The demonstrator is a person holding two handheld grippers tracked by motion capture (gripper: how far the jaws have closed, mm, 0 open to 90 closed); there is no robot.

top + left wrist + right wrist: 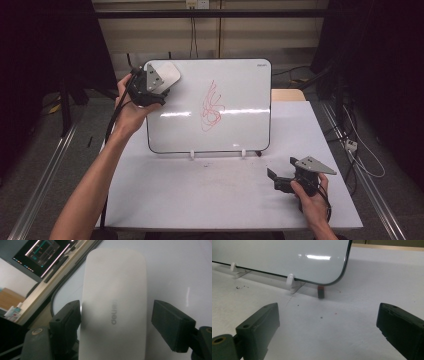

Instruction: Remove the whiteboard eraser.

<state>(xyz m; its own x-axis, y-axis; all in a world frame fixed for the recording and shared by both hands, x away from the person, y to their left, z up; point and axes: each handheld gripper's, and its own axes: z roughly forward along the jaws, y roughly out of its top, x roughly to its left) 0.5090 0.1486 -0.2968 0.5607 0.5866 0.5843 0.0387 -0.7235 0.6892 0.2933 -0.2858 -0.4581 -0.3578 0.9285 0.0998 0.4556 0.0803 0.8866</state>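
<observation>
A whiteboard stands upright on white clip feet at the back of the table, with a red scribble near its middle. A white oblong eraser sits on the board's top left corner. My left gripper is raised to that corner. In the left gripper view the eraser lies between the jaws of my left gripper: the left pad rests against its edge, while a thin gap separates the right pad from it. My right gripper rests low near the table's front right, open and empty.
A small dark reddish block sits on the white table under the board's lower right corner. White clip feet hold the board's bottom edge. Metal rails run along both sides of the table.
</observation>
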